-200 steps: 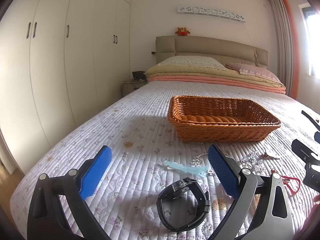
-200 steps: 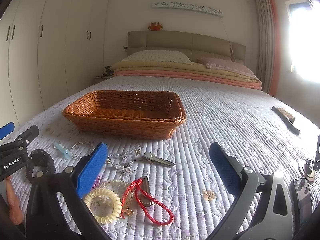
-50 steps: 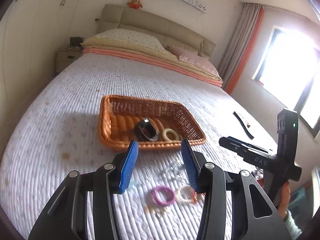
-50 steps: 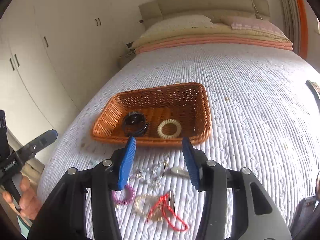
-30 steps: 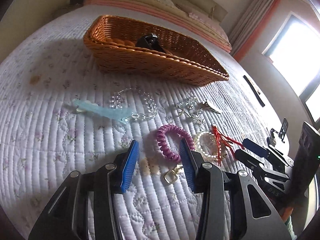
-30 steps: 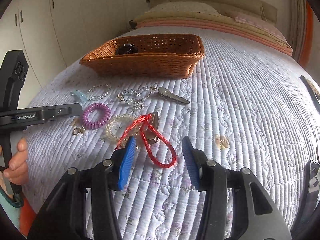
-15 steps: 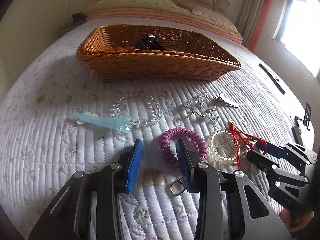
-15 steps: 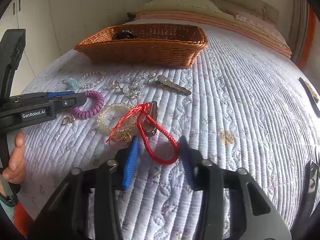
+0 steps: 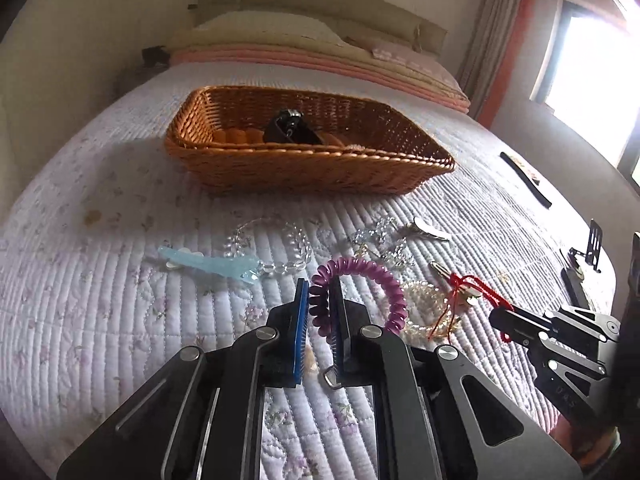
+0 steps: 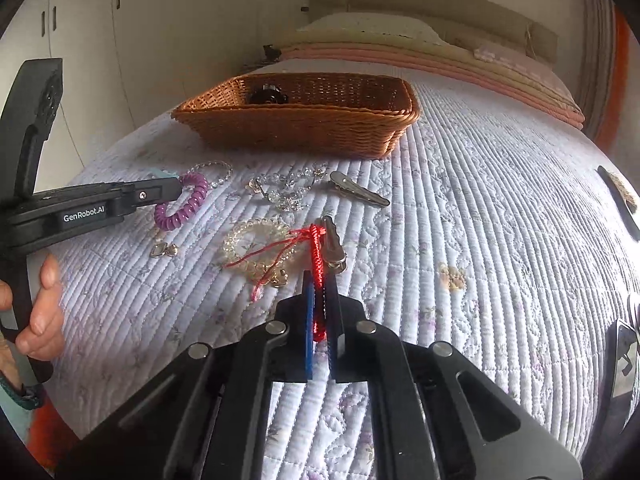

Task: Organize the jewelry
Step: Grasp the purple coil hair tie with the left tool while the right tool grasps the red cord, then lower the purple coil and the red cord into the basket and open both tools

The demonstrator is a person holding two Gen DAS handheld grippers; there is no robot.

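My left gripper point(image 9: 320, 294) is shut on the near side of a purple coil hair tie point(image 9: 362, 270) that lies on the quilt; it also shows in the right wrist view point(image 10: 188, 202). My right gripper point(image 10: 318, 284) is shut on a red braided cord point(image 10: 316, 246) that runs over a clear bead bracelet point(image 10: 256, 240). The wicker basket point(image 9: 304, 172) stands behind with a black watch point(image 9: 288, 126) in it. A blue hair clip point(image 9: 208, 262), a clear bead bracelet point(image 9: 272, 242), a crystal chain point(image 10: 284, 186) and a silver clip point(image 10: 358, 190) lie loose between.
A small metal clasp point(image 10: 164, 249) lies near the left gripper. A silver clip point(image 10: 332, 246) lies under the red cord. A dark comb point(image 9: 526, 178) lies at the right of the bed. Pillows and the headboard point(image 9: 320, 20) are at the far end.
Both grippers have closed: the left on the purple hair tie, the right on the red cord. Both sit lower and closer to the quilt than half a second ago.
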